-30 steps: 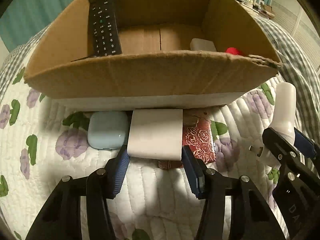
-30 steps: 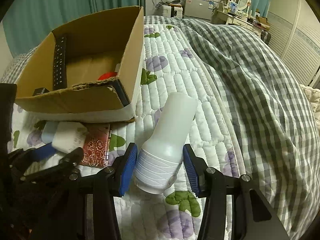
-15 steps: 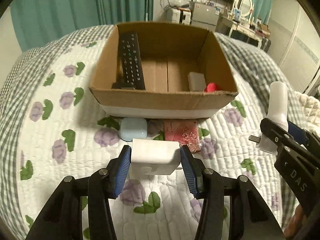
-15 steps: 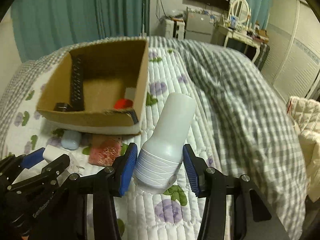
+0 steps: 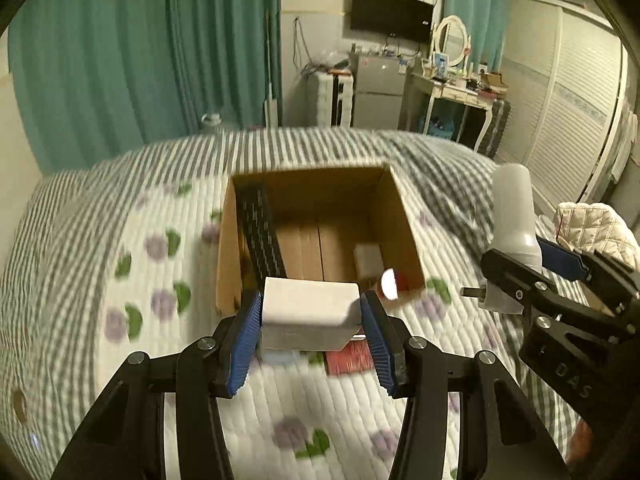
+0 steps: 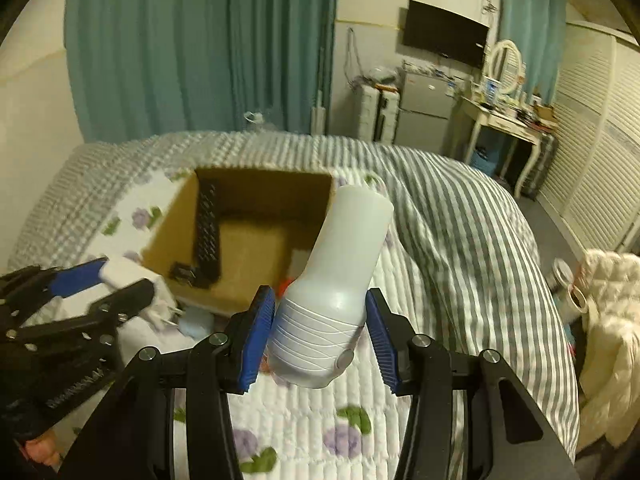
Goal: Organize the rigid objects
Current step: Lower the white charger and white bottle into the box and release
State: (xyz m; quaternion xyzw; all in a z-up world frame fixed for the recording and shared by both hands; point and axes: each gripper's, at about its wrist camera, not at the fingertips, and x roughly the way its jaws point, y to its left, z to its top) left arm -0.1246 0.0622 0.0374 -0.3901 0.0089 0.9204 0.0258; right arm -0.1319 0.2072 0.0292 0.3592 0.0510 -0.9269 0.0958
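My left gripper (image 5: 310,322) is shut on a white charger block (image 5: 310,314) and holds it in the air in front of the open cardboard box (image 5: 320,240). My right gripper (image 6: 320,326) is shut on a white flashlight-shaped device (image 6: 340,272), raised to the right of the box (image 6: 240,236). In the box lie a black remote (image 5: 260,236), a small white block (image 5: 368,258) and a red object (image 5: 396,280). On the quilt in front of the box lie a red patterned wallet (image 5: 348,358) and a light blue case (image 6: 196,322).
The box sits on a floral quilt (image 5: 132,312) over a checked blanket (image 6: 460,232) on a bed. A white jacket (image 6: 608,320) lies off the bed's right side. Curtains, a small fridge and a dressing table stand far behind.
Both grippers have lifted their objects well above the quilt and pulled back from the box. The charger block left the quilt beside the blue case and wallet. The box now looks smaller and lower.
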